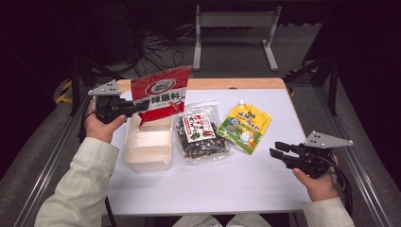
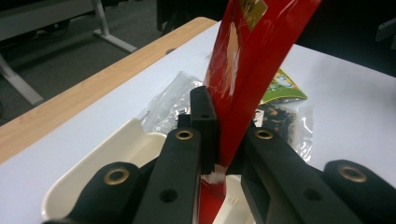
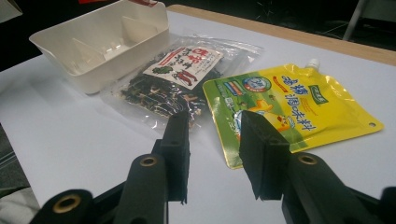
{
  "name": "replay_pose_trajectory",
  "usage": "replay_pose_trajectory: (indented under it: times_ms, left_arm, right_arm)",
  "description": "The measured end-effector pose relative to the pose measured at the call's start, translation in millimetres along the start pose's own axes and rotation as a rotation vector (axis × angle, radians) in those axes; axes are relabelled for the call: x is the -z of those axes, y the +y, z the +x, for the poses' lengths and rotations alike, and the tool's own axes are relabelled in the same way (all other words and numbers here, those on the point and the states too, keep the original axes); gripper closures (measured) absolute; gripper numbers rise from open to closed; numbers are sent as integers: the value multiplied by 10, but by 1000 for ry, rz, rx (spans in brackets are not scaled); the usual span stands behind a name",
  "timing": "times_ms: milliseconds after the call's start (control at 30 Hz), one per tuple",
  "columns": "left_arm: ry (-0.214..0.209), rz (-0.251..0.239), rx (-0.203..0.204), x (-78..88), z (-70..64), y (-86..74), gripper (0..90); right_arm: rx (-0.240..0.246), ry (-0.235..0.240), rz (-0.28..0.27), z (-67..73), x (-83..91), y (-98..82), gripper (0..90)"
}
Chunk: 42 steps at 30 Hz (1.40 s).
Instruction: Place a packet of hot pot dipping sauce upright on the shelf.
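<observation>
My left gripper (image 1: pixel 140 107) is shut on a red-and-white seasoning packet (image 1: pixel 160 93), held upright in the air over the cream bin (image 1: pixel 147 144). In the left gripper view the red packet (image 2: pixel 243 70) is pinched between the black jaws (image 2: pixel 224 140). A clear bag of dark dried food (image 1: pixel 202 132) lies flat mid-table, and a yellow-green spouted pouch (image 1: pixel 244 126) lies to its right. My right gripper (image 1: pixel 276 150) hovers open at the table's right edge; in the right gripper view it (image 3: pixel 215 135) points at the yellow pouch (image 3: pixel 289 107) and the clear bag (image 3: pixel 180 77).
The white tabletop (image 1: pixel 208 184) has a wooden strip (image 1: pixel 236 83) along its far edge. The cream bin (image 3: pixel 98 44) has inner dividers. A grey metal stand (image 1: pixel 234 28) and cables lie on the floor beyond the table.
</observation>
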<state>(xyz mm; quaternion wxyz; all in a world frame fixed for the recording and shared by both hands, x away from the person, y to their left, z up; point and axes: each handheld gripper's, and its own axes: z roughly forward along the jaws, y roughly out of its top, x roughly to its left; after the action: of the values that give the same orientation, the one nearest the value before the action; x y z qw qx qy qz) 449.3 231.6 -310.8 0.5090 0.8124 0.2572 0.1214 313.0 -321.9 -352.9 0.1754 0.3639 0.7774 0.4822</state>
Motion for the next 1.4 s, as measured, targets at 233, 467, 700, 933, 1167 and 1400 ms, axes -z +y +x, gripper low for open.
replay_pose_trajectory:
  times_ms: [233,467,700,933,1167,1400]
  left_arm:
    - [14,56,-46,-44,170,-25,870]
    - [33,69,-35,-73,347,-99,870]
    - [74,136,-22,-63,395,-116,870]
    - [112,189,-20,-107,440,-85,870]
    - [130,230,-39,-301,466,-41,869]
    - [175,166,-75,-415,542,-110,869]
  right_arm:
    - [-8,2,6,-1,4,-33,622]
    - [-23,-5,5,-10,37,-71,617]
    - [-41,-6,5,-23,56,-104,612]
    - [-31,2,10,-3,23,-102,608]
    - [-32,7,13,15,14,-105,602]
    - [-30,10,16,21,16,-119,601]
